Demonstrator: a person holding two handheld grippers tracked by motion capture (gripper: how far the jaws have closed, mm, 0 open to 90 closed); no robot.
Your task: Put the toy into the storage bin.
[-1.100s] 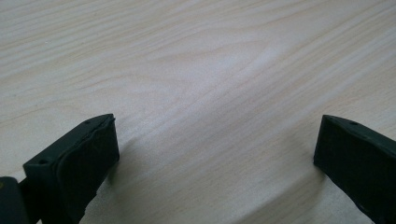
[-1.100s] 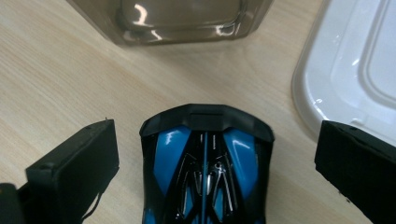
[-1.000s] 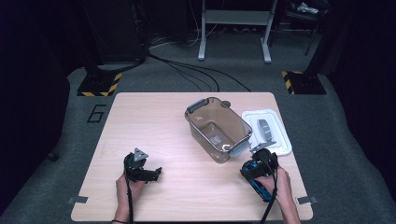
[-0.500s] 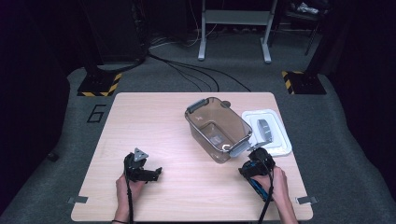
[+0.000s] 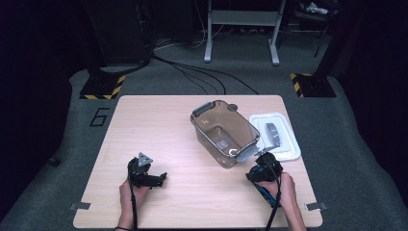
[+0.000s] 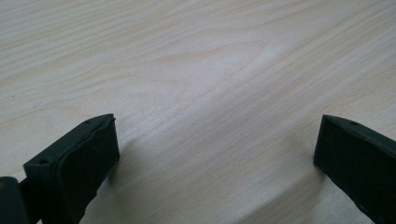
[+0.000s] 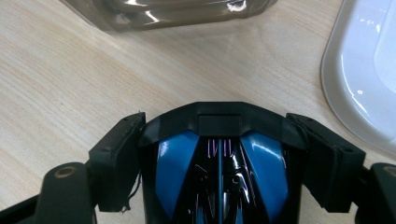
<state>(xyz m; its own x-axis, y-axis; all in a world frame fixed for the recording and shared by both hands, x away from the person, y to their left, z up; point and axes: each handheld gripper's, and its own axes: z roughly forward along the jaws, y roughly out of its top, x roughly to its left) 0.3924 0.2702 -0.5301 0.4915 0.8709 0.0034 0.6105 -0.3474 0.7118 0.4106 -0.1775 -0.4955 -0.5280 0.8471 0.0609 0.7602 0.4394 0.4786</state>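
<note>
The right claw (image 7: 219, 158) has just been closing its jaws on a blue-and-black toy car (image 7: 219, 177). Just ahead sits the clear tub (image 5: 223, 132), beside it a white lid (image 5: 284, 144). The left claw (image 6: 215, 154) gapes wide over bare table (image 6: 210, 60), unmoved since 1 second ago.

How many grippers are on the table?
2. The left gripper sits open near the front left of the table. The right gripper is at front right, by the clear box; its jaws have just been closing on a blue and black thing between them.

A dark "6" (image 5: 99, 117) stands on the grey floor left of the table.
</note>
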